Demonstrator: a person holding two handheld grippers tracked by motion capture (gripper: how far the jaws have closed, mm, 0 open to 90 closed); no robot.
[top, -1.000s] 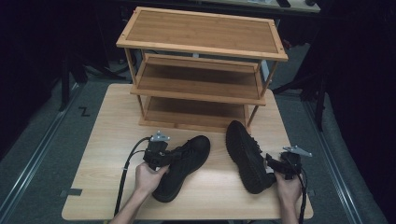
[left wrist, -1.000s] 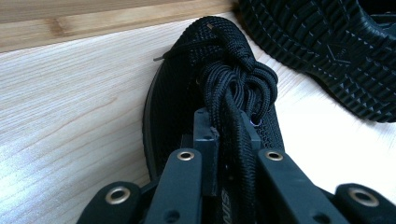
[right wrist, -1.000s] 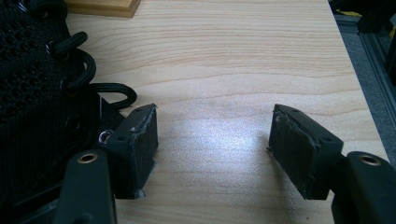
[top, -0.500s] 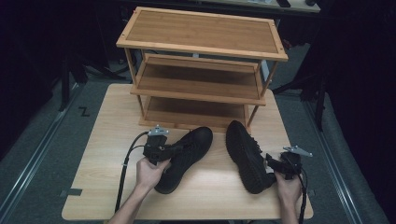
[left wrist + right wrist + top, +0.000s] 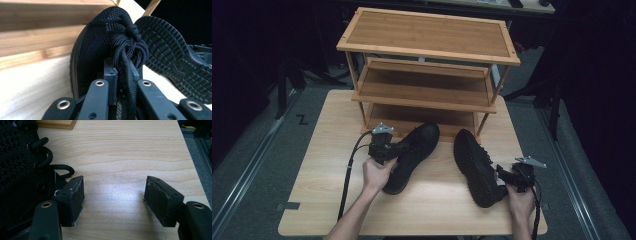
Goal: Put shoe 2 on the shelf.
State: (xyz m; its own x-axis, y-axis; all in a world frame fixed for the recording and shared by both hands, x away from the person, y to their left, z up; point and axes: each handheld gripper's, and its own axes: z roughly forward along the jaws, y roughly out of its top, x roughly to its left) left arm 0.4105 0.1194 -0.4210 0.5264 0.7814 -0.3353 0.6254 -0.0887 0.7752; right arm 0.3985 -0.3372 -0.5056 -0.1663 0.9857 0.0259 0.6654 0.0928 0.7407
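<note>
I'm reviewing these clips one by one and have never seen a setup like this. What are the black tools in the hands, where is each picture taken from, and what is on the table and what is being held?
There is no robot arm here. A person holds a hand-held claw in each hand. The high view looks down on a wooden table from above the person's side. On it stand a three-tier wooden shoe rack and two black shoes.

The other two pictures come from small cameras riding on the claws, looking along their jaws.

The left claw is shut on the left shoe, pinching it near the laces. That shoe's toe points toward the rack's lowest shelf.

The right claw is open, with bare table between its jaws. It sits beside the right shoe, which lies tipped so its sole faces the left claw's camera.
</note>
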